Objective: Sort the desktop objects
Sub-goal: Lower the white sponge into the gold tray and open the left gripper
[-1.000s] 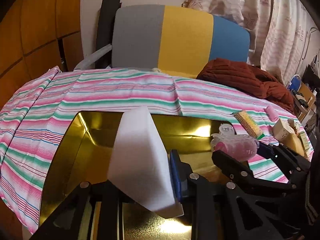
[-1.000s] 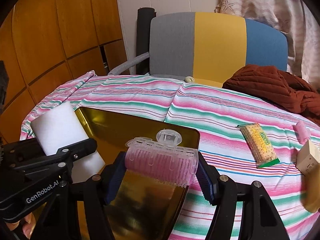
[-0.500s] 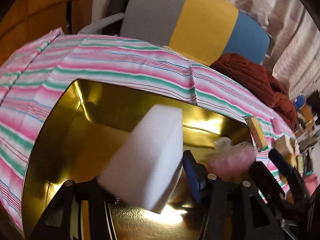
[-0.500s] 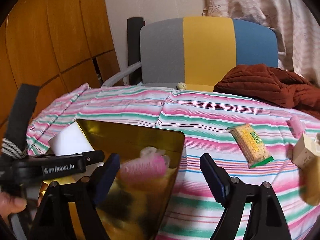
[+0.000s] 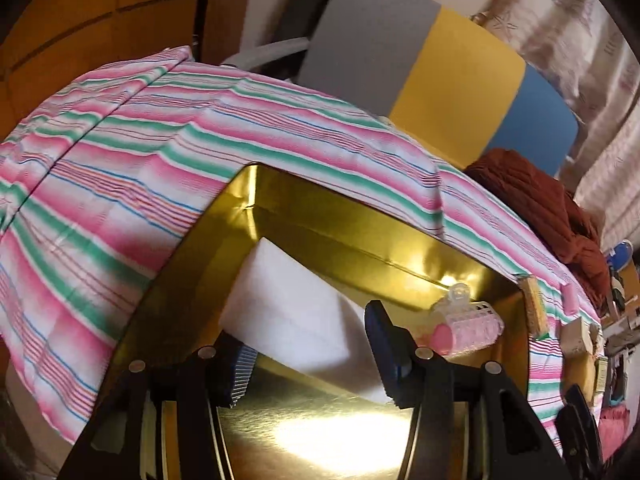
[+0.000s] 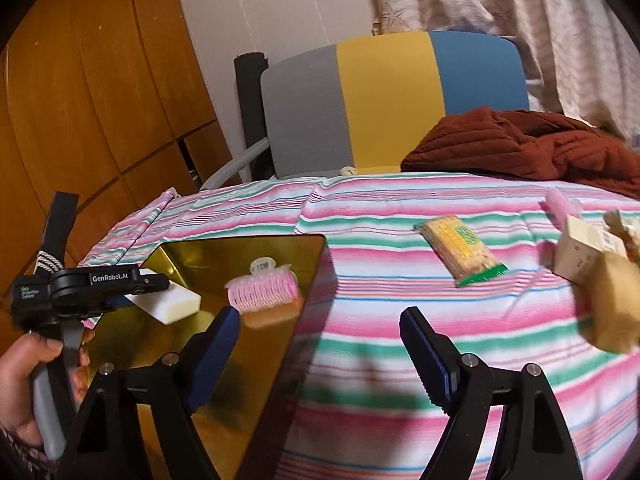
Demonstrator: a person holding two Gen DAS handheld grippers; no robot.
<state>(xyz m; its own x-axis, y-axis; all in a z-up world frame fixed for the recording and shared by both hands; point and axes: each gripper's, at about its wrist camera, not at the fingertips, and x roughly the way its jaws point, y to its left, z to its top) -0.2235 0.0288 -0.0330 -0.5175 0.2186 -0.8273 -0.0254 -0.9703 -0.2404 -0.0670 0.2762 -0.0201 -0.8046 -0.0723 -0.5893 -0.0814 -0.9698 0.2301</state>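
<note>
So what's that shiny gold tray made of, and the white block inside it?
The tray looks like metal, or foil-covered card, with a mirror-like gold finish: it gives bright glare and reflects the things in it. The white block looks like soft foam, maybe a cleaning sponge: matte, plain white, no shine.

Tablecloth (image 6: 400, 320): pink, green and white stripes, covering the table.
Chair (image 6: 392, 100): grey, yellow and blue back, behind the table.
Garment (image 6: 528, 140): rust-brown, heaped at the far edge.
Curtain (image 6: 520, 8): pale, patterned.
Panelling (image 6: 100, 100): orange wood.
</note>
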